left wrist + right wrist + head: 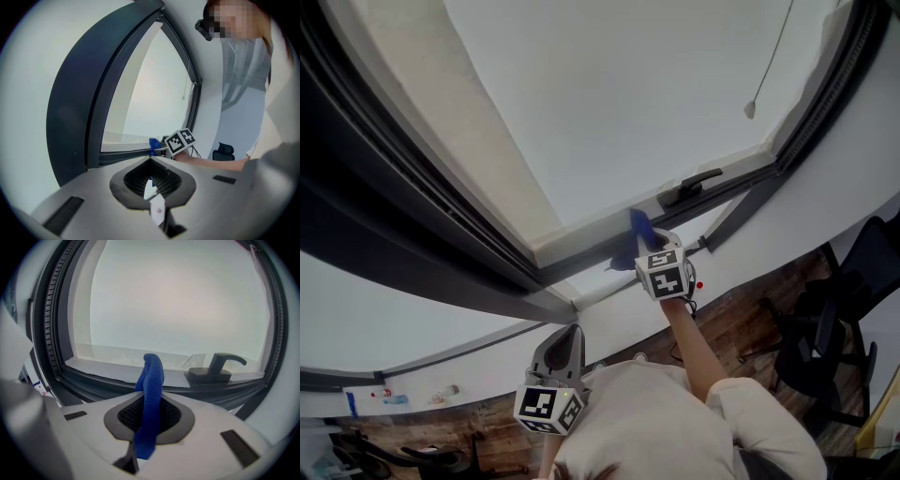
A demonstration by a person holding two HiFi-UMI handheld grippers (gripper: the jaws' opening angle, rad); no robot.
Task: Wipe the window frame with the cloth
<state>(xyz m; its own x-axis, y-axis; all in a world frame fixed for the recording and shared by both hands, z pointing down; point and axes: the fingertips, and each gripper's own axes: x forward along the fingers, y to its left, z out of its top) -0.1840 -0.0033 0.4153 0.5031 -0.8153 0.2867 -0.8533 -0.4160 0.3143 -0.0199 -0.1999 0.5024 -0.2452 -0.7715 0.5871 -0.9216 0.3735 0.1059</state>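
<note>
The blue cloth [151, 380] stands up out of my right gripper [150, 397], which is shut on it. In the head view the right gripper [652, 246] holds the cloth [640, 228] against the dark bottom rail of the window frame [581, 258], just left of the black window handle [692, 186]. The left gripper [565, 349] hangs lower, below the white sill and apart from the frame. Its jaws look shut with nothing between them in the left gripper view [151, 161], where the cloth [154, 144] and the right gripper's marker cube [180, 141] show beyond.
The handle [218, 369] sticks out just right of the cloth. A blind cord pull [750, 110] hangs in front of the glass at upper right. A black office chair [825, 337] stands on the wooden floor at right. The white sill [609, 319] runs below the frame.
</note>
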